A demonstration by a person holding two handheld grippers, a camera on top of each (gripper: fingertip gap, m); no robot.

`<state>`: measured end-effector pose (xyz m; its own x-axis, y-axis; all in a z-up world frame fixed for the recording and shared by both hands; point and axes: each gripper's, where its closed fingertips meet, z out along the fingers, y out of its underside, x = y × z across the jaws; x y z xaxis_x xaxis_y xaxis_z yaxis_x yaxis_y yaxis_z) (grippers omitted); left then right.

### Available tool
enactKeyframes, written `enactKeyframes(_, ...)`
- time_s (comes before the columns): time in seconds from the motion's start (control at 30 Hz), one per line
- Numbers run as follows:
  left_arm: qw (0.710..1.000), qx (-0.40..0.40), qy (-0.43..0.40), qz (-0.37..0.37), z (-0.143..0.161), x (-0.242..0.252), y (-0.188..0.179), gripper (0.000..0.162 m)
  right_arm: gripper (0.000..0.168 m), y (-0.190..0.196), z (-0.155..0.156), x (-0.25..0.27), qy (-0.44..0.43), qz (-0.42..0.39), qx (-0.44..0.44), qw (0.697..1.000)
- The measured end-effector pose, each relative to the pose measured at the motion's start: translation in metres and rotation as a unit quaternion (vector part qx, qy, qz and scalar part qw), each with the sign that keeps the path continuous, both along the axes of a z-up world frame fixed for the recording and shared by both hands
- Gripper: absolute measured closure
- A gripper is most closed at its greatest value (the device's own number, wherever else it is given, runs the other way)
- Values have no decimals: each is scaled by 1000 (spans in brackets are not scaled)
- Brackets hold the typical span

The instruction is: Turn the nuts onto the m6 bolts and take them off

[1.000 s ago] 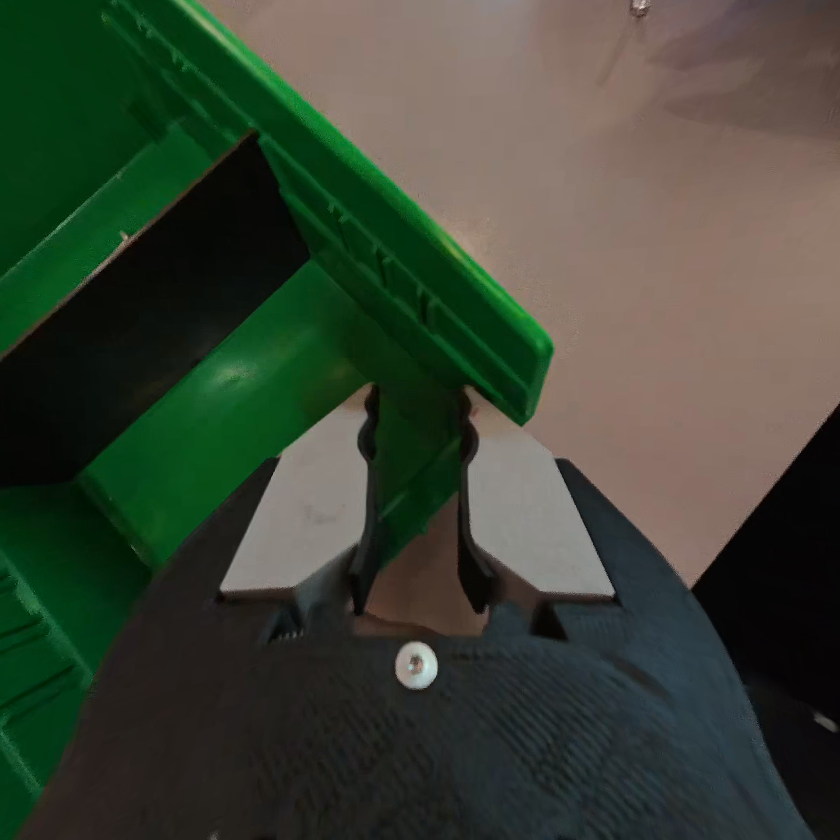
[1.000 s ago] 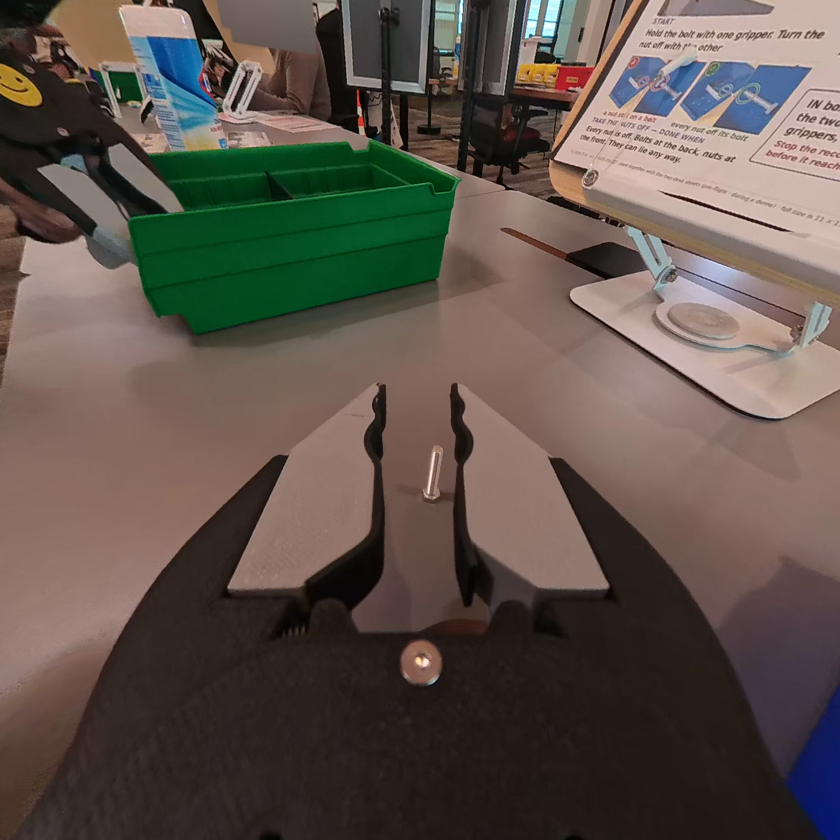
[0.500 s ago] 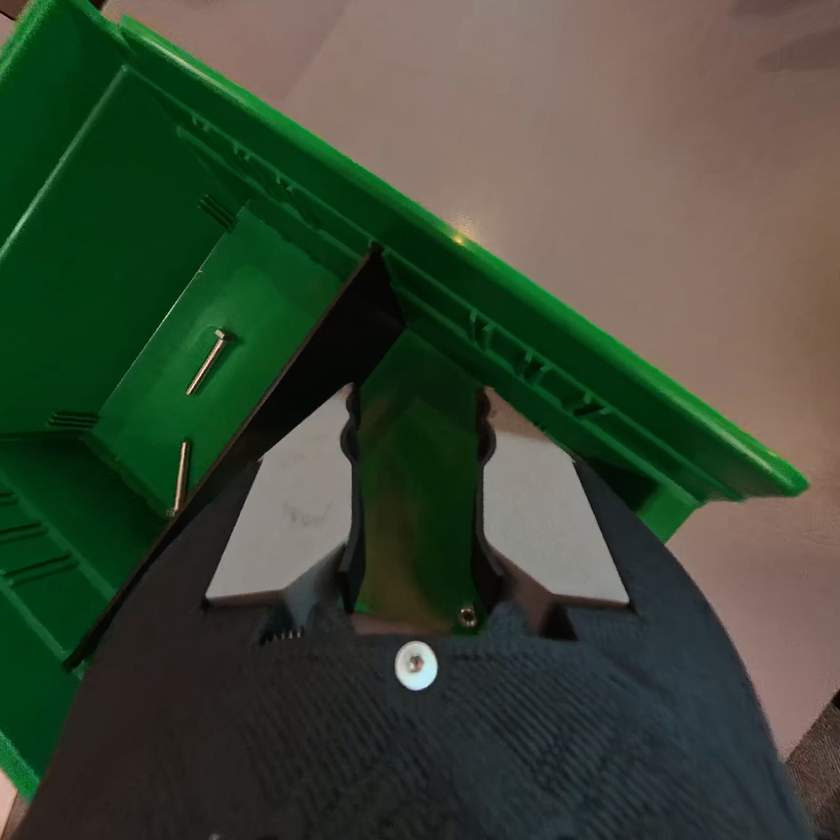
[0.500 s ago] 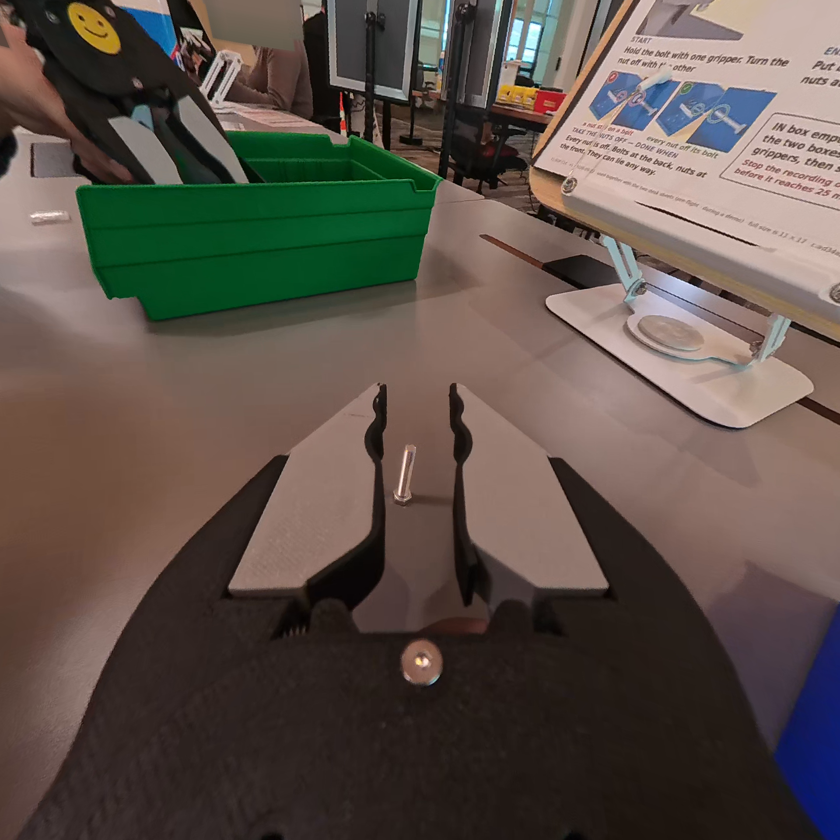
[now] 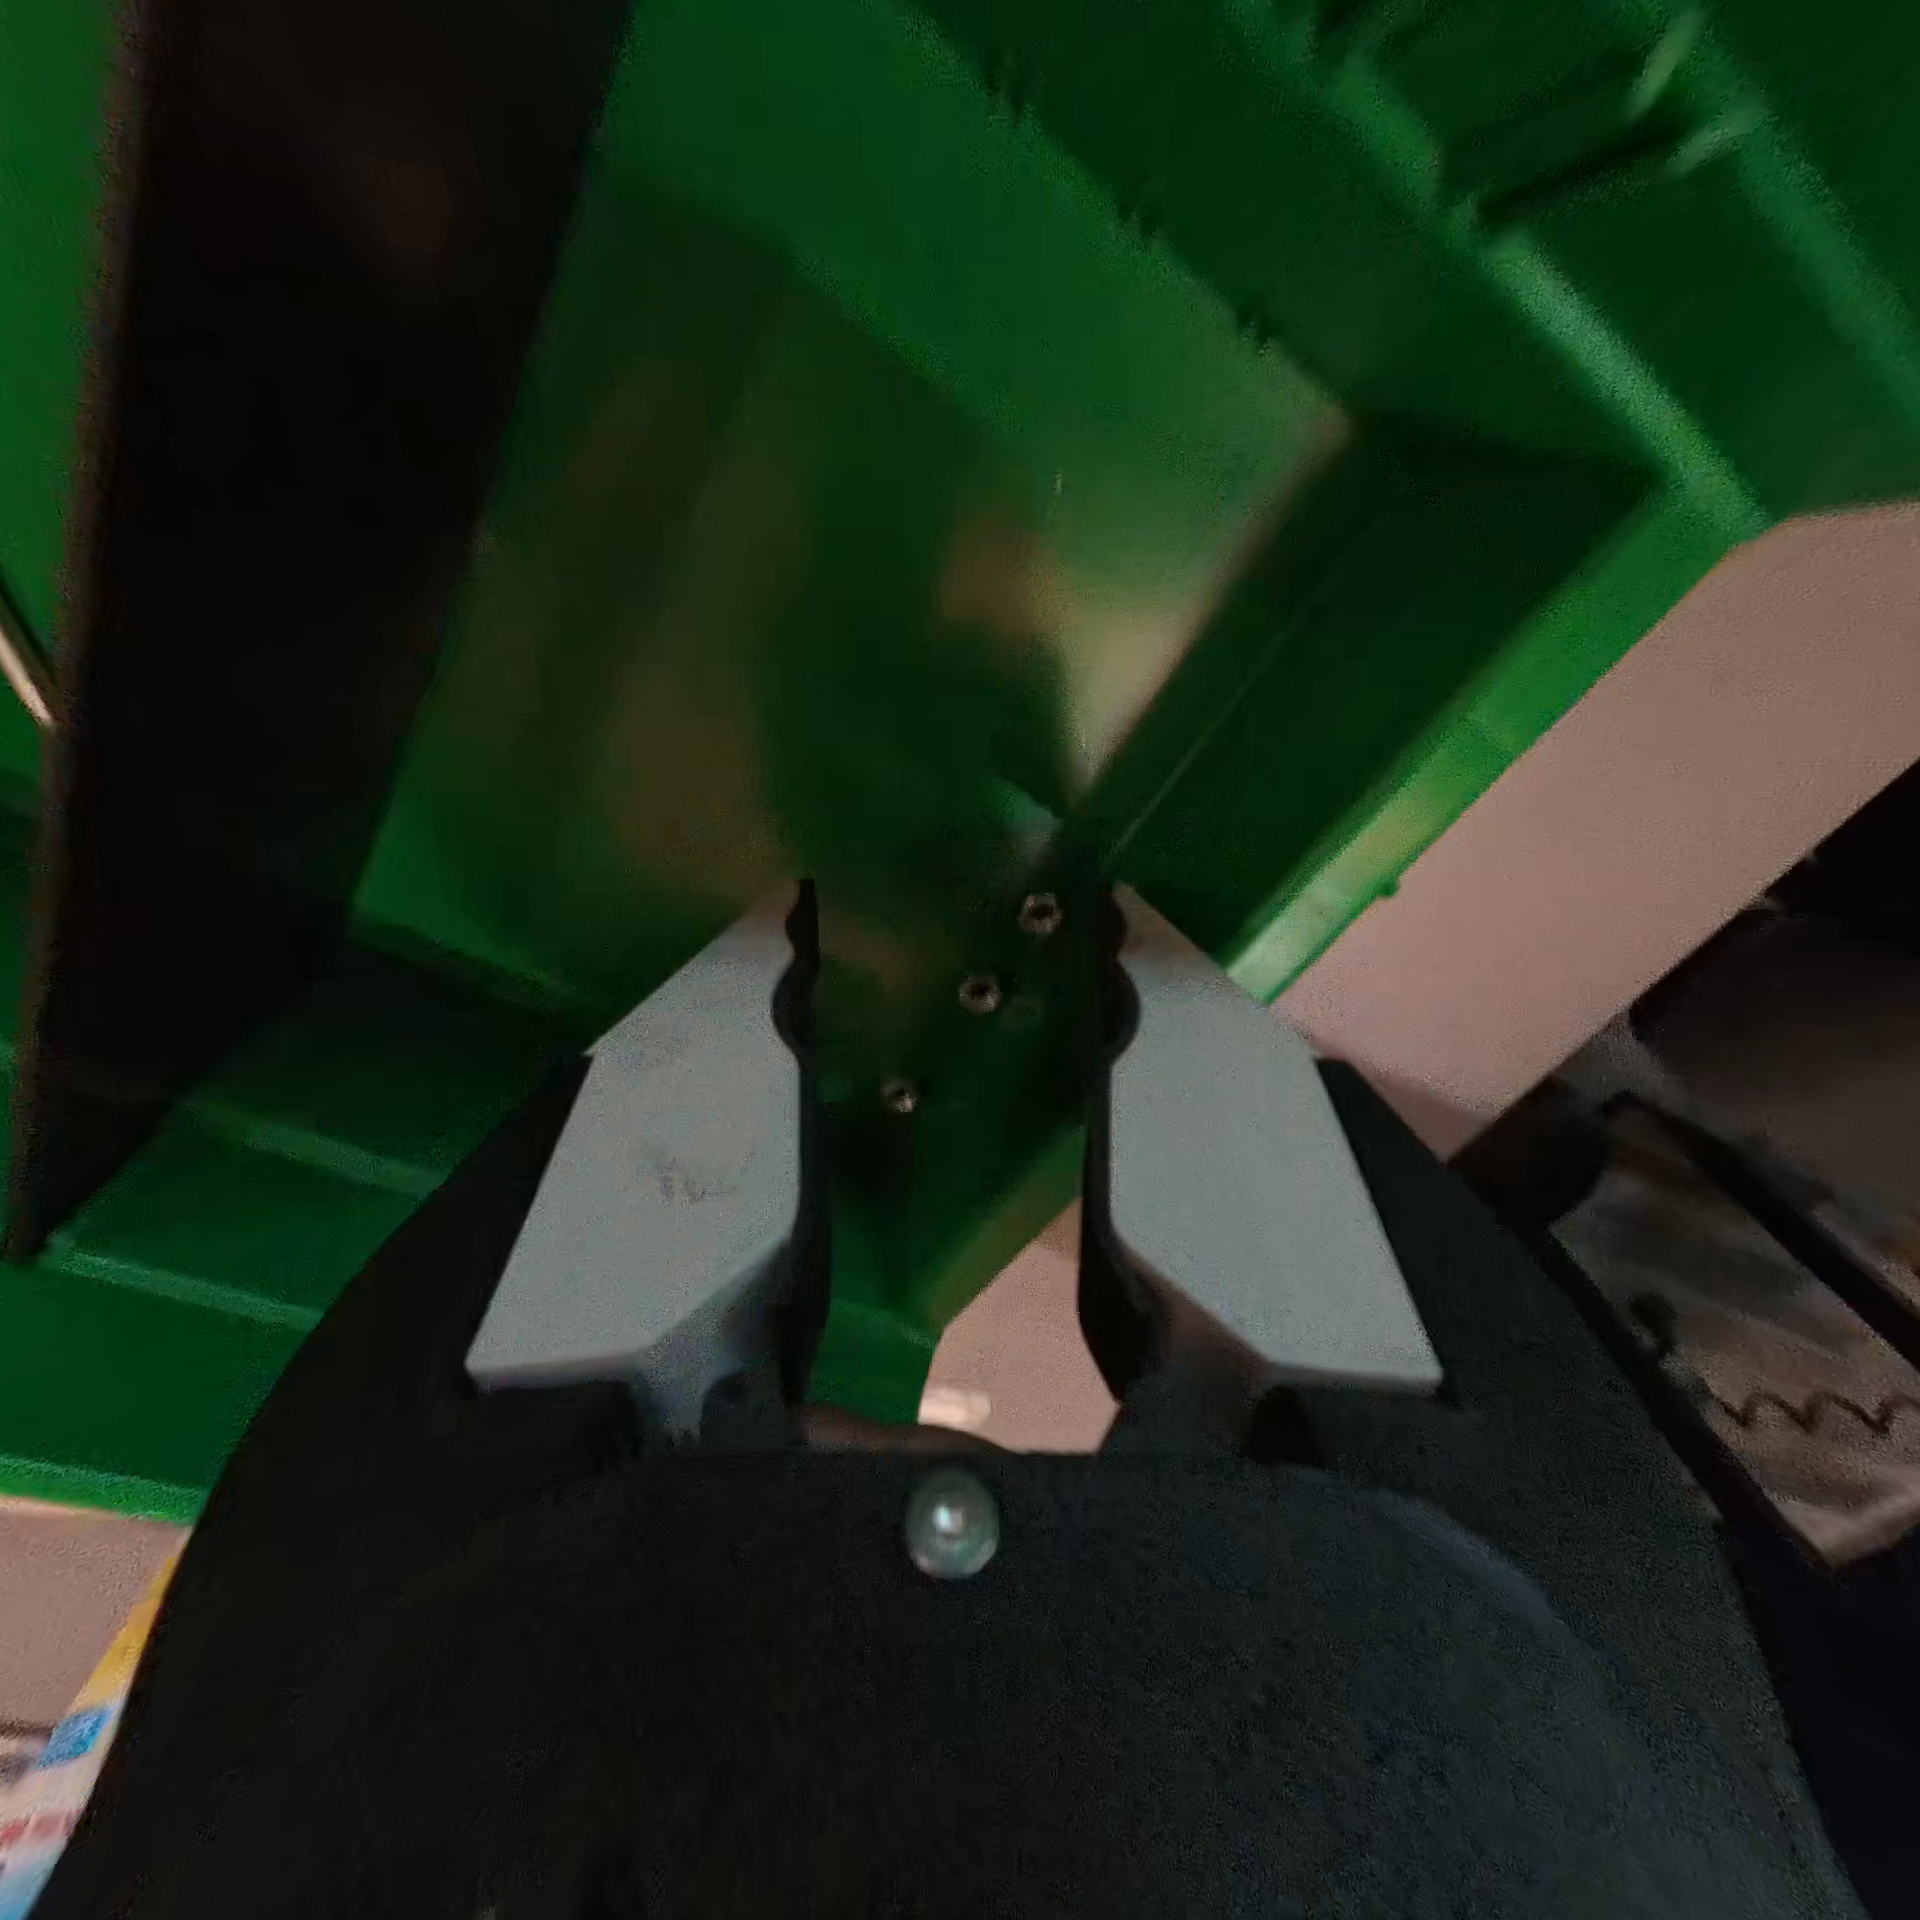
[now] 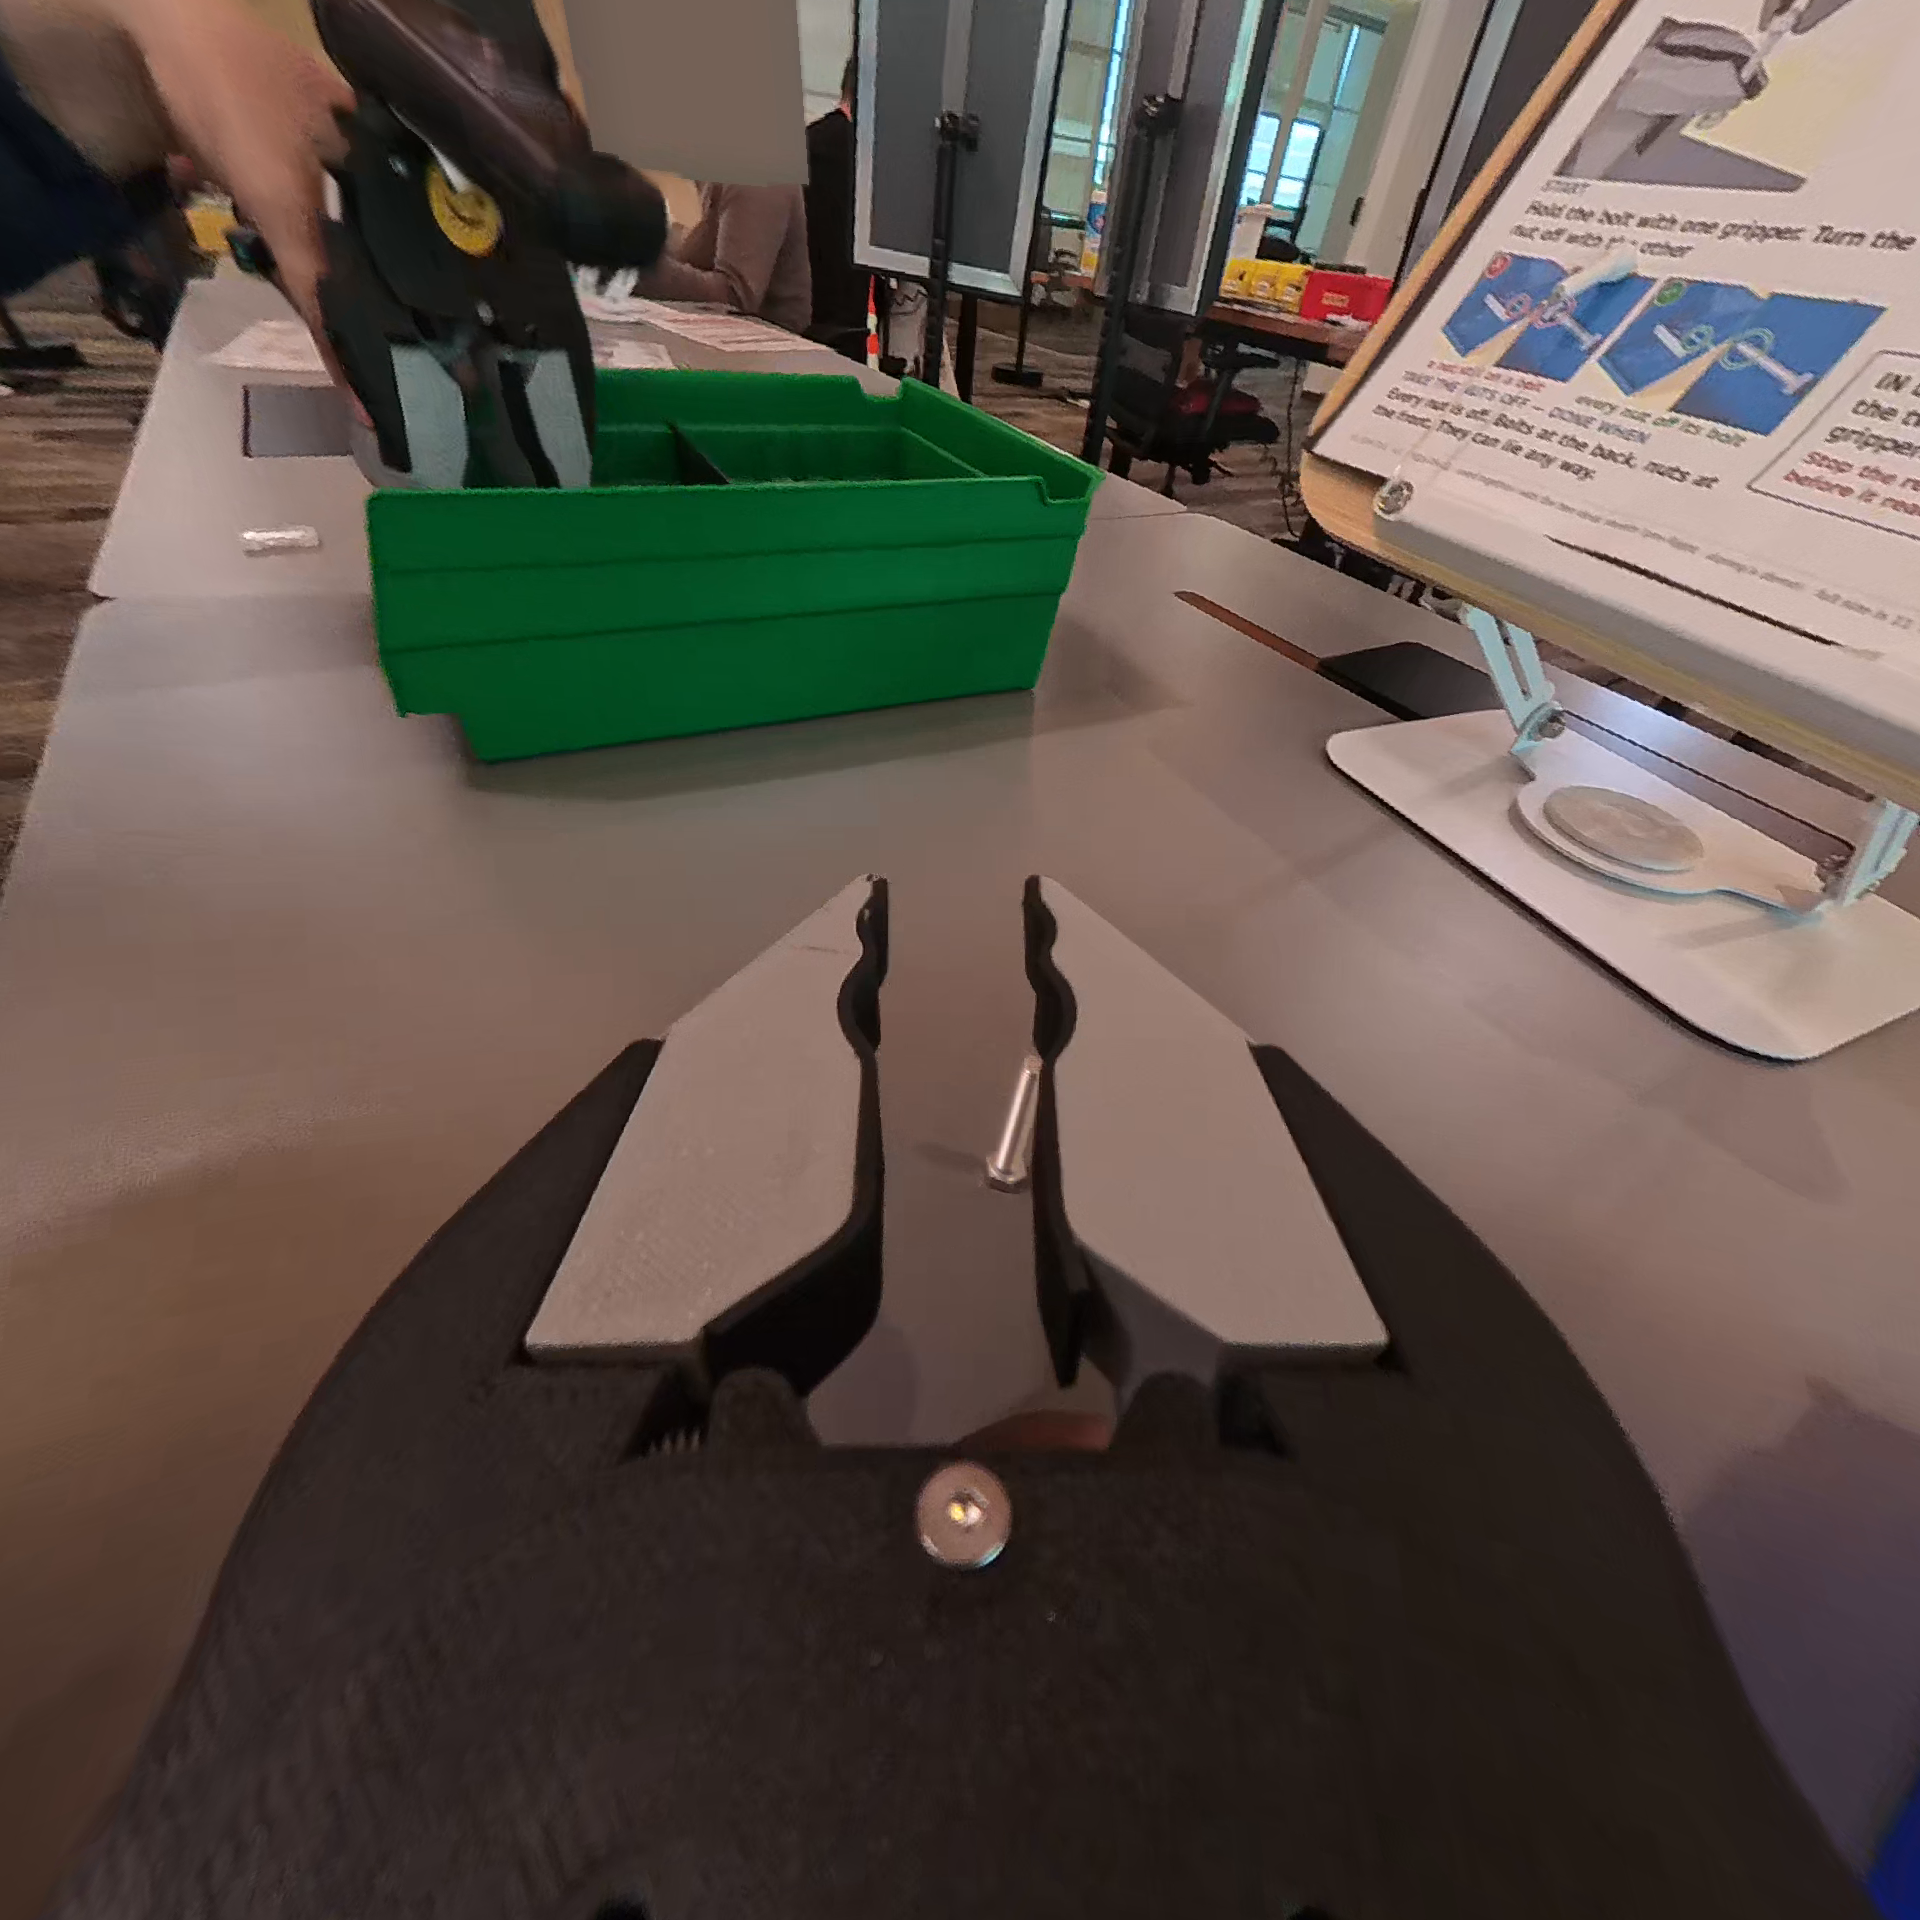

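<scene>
My left gripper (image 5: pixel 956 925) is open and empty, pointing down into a compartment of the green bin (image 5: pixel 1039 312). Three small nuts (image 5: pixel 979 992) lie on the bin floor between its fingers. In the right wrist view the left gripper (image 6: pixel 488 416) reaches into the near left end of the green bin (image 6: pixel 727 603). My right gripper (image 6: pixel 954 904) is open, low over the grey table (image 6: pixel 312 935). A silver bolt (image 6: pixel 1013 1122) lies on the table between its fingers, close to the right finger (image 6: pixel 1174 1174).
A black divider (image 5: pixel 260 520) splits the bin. A white stand (image 6: pixel 1621 852) with an instruction sheet stands at the right. A small clear bag (image 6: pixel 278 537) lies left of the bin. People and office gear are behind the table. The gap from one gripper's tips to the other's is roughly 35 cm.
My left gripper has swung from the bin's outer corner down into a compartment, now over the nuts. The right gripper has shifted a little; the bolt now lies nearer its right finger.
</scene>
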<state>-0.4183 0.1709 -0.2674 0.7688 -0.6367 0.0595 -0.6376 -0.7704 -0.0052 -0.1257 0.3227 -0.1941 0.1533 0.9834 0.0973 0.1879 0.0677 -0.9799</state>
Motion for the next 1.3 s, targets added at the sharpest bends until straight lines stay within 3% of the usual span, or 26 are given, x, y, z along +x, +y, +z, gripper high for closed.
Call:
enactKeyframes(0.07, 997, -45, 59, 17, -10, -23, -18, 134, 145, -6, 5, 0, 7, 7, 6, 1000)
enactKeyframes(0.13, 993, -57, 88, 51, -15, -37, -22, 129, 146, -11, 12, 0, 15, 13, 16, 1000)
enactKeyframes(0.2, 989, -53, 107, 91, -15, -48, -20, 113, 147, -15, 18, 2, 26, 16, 23, 999)
enactKeyframes(0.27, 982, -56, 156, 93, -12, -62, -22, 114, 148, -19, 22, 4, 35, 20, 24, 999)
enactKeyframes(0.33, 966, -23, 246, 78, -6, -87, -14, 134, 148, -21, 24, 6, 39, 21, 23, 999)
enactKeyframes(0.47, 965, 6, 243, 98, 0, -91, -4, 132, 149, -24, 27, 7, 43, 25, 24, 998)
enactKeyframes(0.5, 962, 23, 251, 103, 7, -95, 1, 141, 149, -25, 27, 7, 44, 26, 25, 998)
enactKeyframes(0.57, 965, 28, 233, 113, 14, -92, 2, 133, 150, -27, 28, 7, 44, 28, 25, 998)
enactKeyframes(0.87, 967, -75, 206, 128, -12, -85, -28, 130, 150, -33, 29, 6, 41, 37, 31, 998)
enactKeyframes(1.0, 969, -99, 188, 124, -17, -80, -33, 145, 151, -33, 33, 8, 47, 36, 41, 997)
enactKeyframes(1.03, 972, -109, 166, 125, -19, -74, -35, 158, 151, -34, 34, 8, 50, 37, 42, 997)
enactKeyframes(1.1, 974, -102, 147, 137, -19, -74, -33, 159, 152, -34, 36, 9, 53, 36, 46, 997)
enactKeyframes(1.23, 979, -58, 81, 179, -14, -64, -20, 148, 153, -32, 37, 10, 53, 27, 53, 997)
enactKeyframes(1.3, 974, -47, 119, 186, -10, -79, -22, 143, 153, -31, 36, 10, 53, 27, 52, 997)
